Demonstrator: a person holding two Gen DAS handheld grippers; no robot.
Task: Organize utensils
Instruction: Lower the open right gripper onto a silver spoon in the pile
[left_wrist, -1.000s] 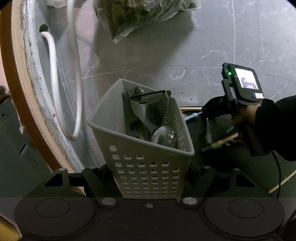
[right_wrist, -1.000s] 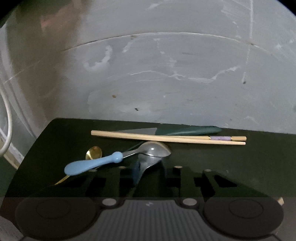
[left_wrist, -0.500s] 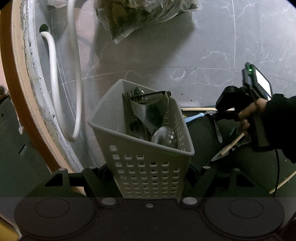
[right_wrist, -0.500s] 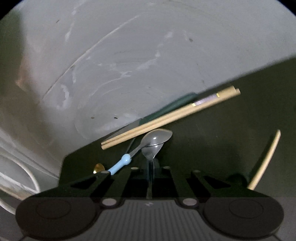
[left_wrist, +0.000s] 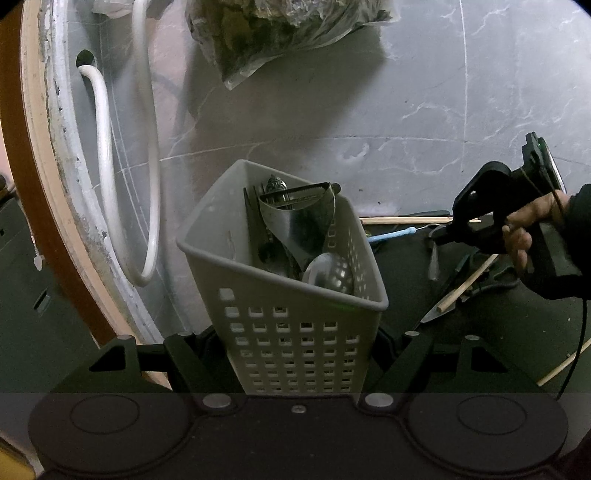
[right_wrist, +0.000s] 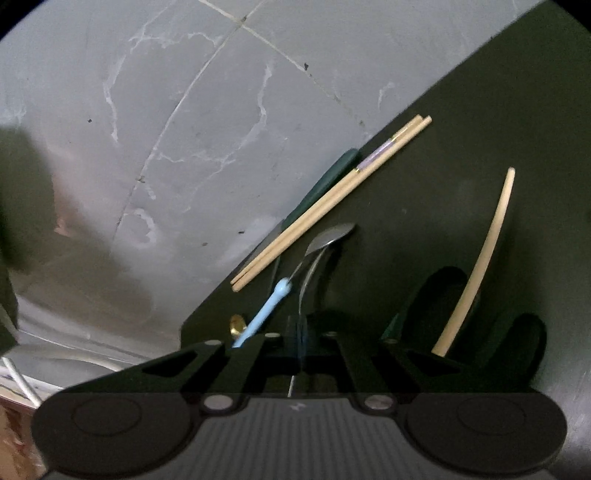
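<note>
My left gripper (left_wrist: 295, 343) is shut on a pale perforated utensil basket (left_wrist: 258, 258), its fingers pressing on both sides. The tilted basket holds several metal utensils (left_wrist: 299, 225). On the dark mat (right_wrist: 480, 129) my right gripper (right_wrist: 297, 328) is shut on the thin handle of a metal spoon (right_wrist: 332, 236), whose bowl points away from me. In the left wrist view, a hand holds that right gripper (left_wrist: 443, 236) low over the mat, to the right of the basket. Beside the spoon lie a blue-handled spoon (right_wrist: 266, 314), a pair of chopsticks (right_wrist: 332, 199) and a green-handled knife (right_wrist: 325, 184).
A gold spoon (right_wrist: 236, 323), a single chopstick (right_wrist: 480, 258) and black scissors (left_wrist: 461, 291) also lie on the mat. A white hose (left_wrist: 107, 177) loops along the rim at the left. A plastic bag of greens (left_wrist: 280, 33) sits beyond the basket on the grey marbled surface.
The right gripper closed on the metal spoon's handle and rolled, so its view now tilts. In the left wrist view it shifted right. The left gripper and basket stayed put.
</note>
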